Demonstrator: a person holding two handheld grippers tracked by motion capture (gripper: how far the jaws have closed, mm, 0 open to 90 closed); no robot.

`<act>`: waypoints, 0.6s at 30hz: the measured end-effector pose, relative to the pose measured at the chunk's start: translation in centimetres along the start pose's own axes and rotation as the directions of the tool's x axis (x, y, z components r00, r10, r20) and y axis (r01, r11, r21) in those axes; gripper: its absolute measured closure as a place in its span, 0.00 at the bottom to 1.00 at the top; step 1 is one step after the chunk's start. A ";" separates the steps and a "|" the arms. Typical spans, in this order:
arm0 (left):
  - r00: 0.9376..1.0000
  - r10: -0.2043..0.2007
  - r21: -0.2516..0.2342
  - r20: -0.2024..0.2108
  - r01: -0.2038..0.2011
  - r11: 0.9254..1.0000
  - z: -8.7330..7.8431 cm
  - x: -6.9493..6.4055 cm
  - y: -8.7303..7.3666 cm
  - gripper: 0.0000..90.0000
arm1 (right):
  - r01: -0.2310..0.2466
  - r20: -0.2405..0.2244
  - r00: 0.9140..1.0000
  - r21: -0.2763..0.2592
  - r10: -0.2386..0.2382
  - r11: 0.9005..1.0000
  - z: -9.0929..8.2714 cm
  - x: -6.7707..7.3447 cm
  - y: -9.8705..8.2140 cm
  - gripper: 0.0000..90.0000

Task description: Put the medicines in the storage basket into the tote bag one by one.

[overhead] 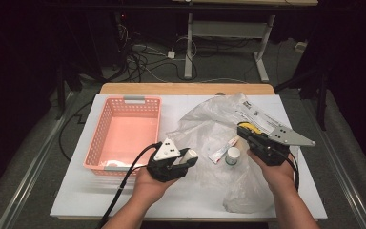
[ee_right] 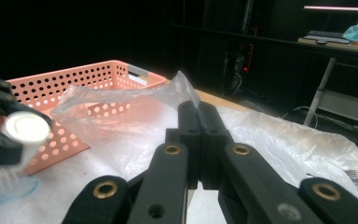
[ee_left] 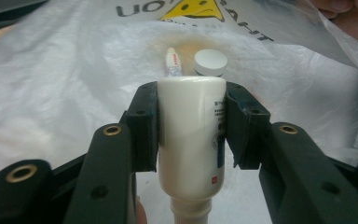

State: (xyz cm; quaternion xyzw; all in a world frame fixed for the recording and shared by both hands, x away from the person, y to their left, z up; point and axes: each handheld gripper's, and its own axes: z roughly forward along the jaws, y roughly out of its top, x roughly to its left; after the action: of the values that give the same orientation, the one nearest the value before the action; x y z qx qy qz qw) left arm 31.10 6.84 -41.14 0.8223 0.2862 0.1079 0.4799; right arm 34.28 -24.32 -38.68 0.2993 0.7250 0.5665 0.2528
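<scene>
My left gripper [overhead: 185, 161] is shut on a white plastic bottle [overhead: 191, 153], held above the table's front middle. In the left gripper view the bottle [ee_left: 191, 149] sits between both pads [ee_left: 145, 126], its neck towards the camera. My right gripper [overhead: 243, 129] is shut on the edge of a clear plastic bag [overhead: 209, 119] and lifts it. In the right gripper view the jaws [ee_right: 198, 109] pinch a fold of the bag [ee_right: 179, 91]. A small tube [overhead: 221, 151] and a white-capped jar [overhead: 232, 155] lie on the bag between the grippers.
A pink perforated basket [overhead: 106, 119] stands at the table's left, with a small white item inside near its front wall. The white table [overhead: 76, 195] has bare room in front. Cables and a desk frame lie on the floor beyond the far edge.
</scene>
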 end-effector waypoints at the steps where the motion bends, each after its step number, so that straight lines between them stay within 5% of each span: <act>1: 1.000 0.006 0.003 0.001 -0.006 1.000 0.6 -0.2 0.1 0.64 | 0.000 0.001 1.000 -0.002 0.000 1.000 0.0 0.0 0.0 1.00; 18: 0.999 0.027 0.006 -0.034 -0.027 1.000 7.3 -0.1 2.0 0.64 | -0.009 -0.008 1.000 -0.013 0.009 1.000 0.4 0.2 0.2 1.00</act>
State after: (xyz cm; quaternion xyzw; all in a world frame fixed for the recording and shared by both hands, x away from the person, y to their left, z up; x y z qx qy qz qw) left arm 35.04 0.70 -43.21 0.8255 0.2835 0.1278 0.4710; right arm 34.48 -23.84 -38.63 0.2985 0.7210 0.5734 0.2494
